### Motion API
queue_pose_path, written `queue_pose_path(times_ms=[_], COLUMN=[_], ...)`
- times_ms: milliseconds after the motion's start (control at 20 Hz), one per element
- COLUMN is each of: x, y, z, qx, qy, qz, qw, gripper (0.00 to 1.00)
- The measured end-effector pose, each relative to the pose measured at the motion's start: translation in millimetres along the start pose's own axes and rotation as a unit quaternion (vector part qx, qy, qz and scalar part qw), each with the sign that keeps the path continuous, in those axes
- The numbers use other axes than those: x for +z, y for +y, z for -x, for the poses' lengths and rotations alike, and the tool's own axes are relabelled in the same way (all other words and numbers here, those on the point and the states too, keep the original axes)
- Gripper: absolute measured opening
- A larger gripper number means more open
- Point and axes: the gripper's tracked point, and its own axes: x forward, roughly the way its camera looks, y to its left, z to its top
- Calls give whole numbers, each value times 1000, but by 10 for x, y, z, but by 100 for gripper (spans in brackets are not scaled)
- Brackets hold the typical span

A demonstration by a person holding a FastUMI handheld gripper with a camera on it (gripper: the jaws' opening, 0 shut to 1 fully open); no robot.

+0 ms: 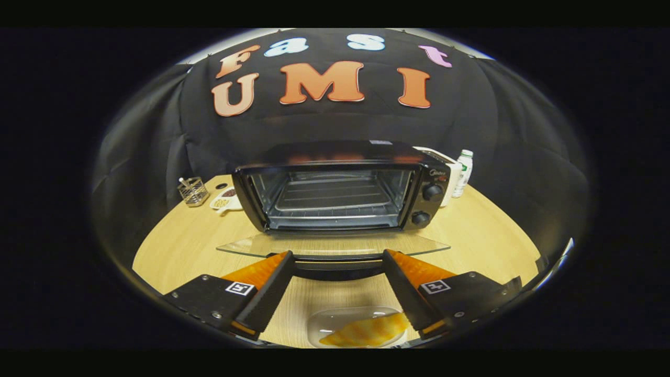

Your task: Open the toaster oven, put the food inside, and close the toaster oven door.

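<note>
A black toaster oven (340, 186) stands on the wooden table (183, 246) with its glass door (335, 243) folded down flat toward me. Its wire rack (332, 201) inside is bare. The door's dark handle (337, 262) lies just ahead of my fingertips. My gripper (336, 257) is open, and nothing sits between its black and orange fingers (264, 285). Below the fingers, close to me, a yellow pastry (369, 331) rests on a clear glass plate (324, 319).
Left of the oven stand a small wire basket (192, 191) and a white dish (226, 200) with bits of food. Behind the oven's right side are a white box (450, 178) and a small white bottle (463, 173). Black cloth walls surround the table.
</note>
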Motion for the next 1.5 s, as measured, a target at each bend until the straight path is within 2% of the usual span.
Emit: queue_pose_path(times_ms=[600,1050,1200,1500], x=[-691,-863,-767,-732], y=[22,28,-12,-153], z=[-131,-205,-106,396], qx=[1,0,-15,-50], qy=[80,101,84,66], qz=[18,22,1,-15], qw=[997,995,996,996], gripper=[99,99,100,100])
